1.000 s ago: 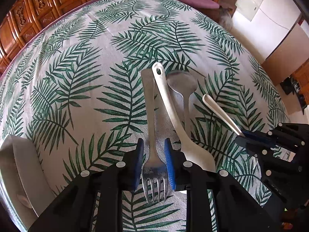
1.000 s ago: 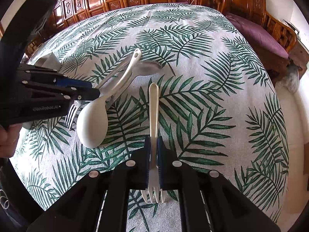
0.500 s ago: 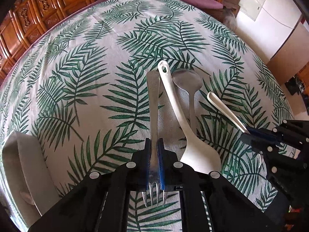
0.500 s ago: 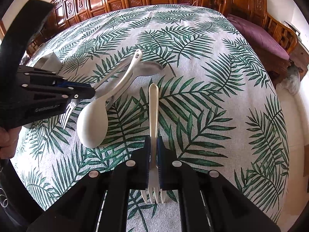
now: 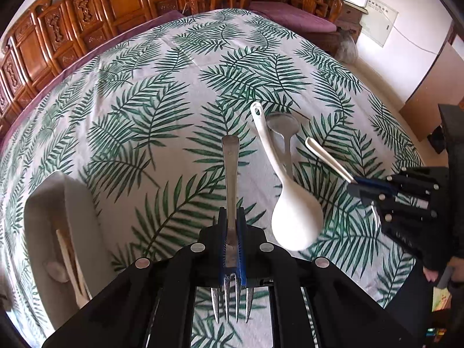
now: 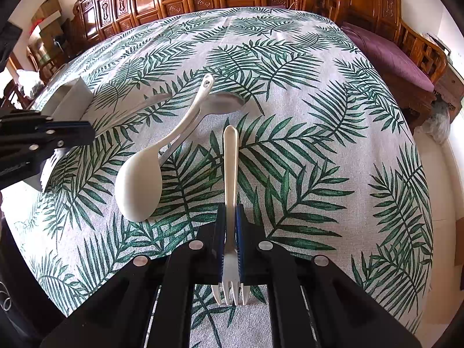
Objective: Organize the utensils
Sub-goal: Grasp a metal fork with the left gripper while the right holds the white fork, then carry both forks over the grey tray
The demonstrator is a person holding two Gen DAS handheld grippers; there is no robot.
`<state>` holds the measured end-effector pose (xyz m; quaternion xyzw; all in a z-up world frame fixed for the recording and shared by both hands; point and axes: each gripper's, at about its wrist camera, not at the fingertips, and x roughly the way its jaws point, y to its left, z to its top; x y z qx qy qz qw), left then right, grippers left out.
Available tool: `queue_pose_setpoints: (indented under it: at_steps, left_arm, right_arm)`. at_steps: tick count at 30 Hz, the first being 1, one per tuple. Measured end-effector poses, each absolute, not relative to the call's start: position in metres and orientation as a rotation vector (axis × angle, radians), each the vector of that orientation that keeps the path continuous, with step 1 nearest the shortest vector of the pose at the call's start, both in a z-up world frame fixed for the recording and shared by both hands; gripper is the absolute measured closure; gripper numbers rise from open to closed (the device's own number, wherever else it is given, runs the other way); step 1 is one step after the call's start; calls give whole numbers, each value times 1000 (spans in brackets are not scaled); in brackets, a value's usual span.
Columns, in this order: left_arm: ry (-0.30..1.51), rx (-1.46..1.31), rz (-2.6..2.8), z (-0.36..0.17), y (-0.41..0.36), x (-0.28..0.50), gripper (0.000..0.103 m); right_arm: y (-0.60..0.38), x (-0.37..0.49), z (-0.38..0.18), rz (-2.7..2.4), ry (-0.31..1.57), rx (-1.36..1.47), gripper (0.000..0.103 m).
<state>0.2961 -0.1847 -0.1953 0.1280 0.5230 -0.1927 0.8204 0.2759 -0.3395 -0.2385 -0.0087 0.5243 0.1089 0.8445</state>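
Forks ride in both my grips: the left hand-held gripper [image 5: 232,240] is clamped on the metal fork [image 5: 230,179], the right hand-held gripper [image 6: 231,232] on the white plastic fork [image 6: 231,168], above the counter [image 5: 162,92]. Narrow handles could twist loose near the white storage tray [image 5: 46,203].

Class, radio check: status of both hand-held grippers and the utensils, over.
Left hand-held gripper shut on metal fork. Right hand-held gripper shut on white fork. White spoon overlaps metal spoon on table.
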Motion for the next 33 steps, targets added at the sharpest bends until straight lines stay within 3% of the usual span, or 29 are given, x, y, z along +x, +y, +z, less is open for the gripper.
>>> queue_pose_setpoints:
  at_steps: [13,33]
  left_arm:
    - [1030,233,-398,-152,-156,279,97]
    - [896,138,-305,-89,-74,261,97]
  right_arm:
    - [-340,274,-231,216,1072,-43,96]
    - [-313,260,-171,247,933,-26,96]
